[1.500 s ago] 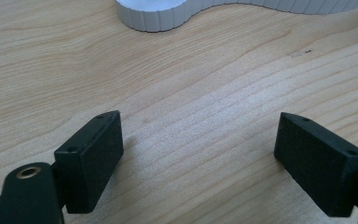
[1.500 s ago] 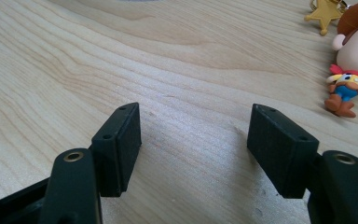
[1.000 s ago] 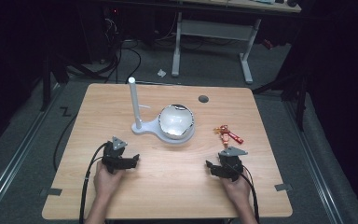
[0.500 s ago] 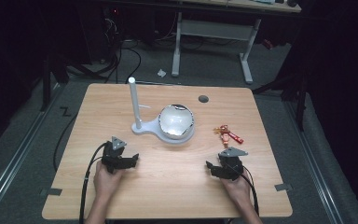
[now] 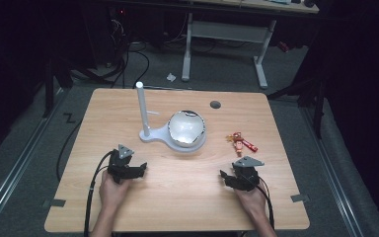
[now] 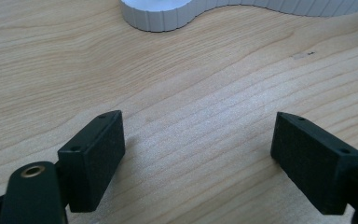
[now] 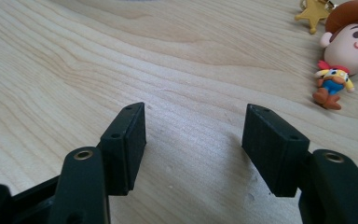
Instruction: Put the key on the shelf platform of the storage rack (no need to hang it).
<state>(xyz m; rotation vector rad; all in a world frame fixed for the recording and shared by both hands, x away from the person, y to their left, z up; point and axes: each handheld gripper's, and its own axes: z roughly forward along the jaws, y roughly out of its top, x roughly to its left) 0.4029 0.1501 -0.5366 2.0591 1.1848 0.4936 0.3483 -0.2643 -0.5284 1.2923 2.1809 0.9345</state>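
Left gripper (image 5: 139, 170) at 7 o'clock on the wooden table (image 5: 103, 111), jaws wide and empty. Right gripper (image 5: 224, 177) at 5 o'clock, likewise parted around nothing. White stand (image 5: 150, 133) with mirrored dome (image 5: 186, 127) near centre; cowboy figure keychain (image 5: 238, 142) toward 3 o'clock, nothing between.

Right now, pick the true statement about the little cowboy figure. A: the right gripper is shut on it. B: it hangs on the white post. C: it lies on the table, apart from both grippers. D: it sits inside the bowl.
C: the cowboy figure lies flat on the table, ahead of the open right gripper, whose jaws hold nothing.
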